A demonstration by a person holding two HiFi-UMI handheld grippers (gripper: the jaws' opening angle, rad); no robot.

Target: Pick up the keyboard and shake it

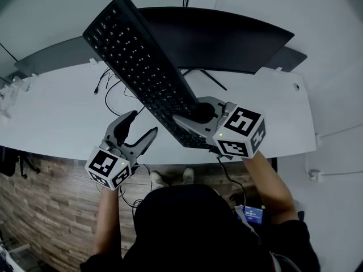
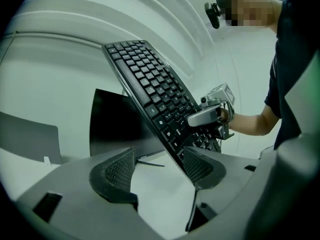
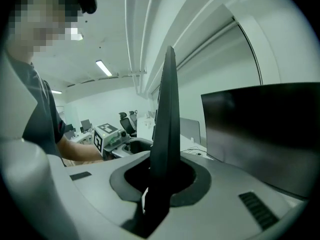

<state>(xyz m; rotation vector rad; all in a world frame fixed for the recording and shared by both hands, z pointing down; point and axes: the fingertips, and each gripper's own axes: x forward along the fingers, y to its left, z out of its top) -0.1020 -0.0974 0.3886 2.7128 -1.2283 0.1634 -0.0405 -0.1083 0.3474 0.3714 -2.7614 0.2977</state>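
Right now only your right gripper [image 1: 195, 118] is clamped on the near end of the black keyboard [image 1: 133, 55], which is tilted in the air over the white desk [image 1: 51, 112]. Your left gripper [image 1: 142, 124] hangs below with its jaws apart, pinching nothing. If you shake hard, the long free end could lever out of that single pinch or swing into the monitor [image 1: 227, 38] behind.
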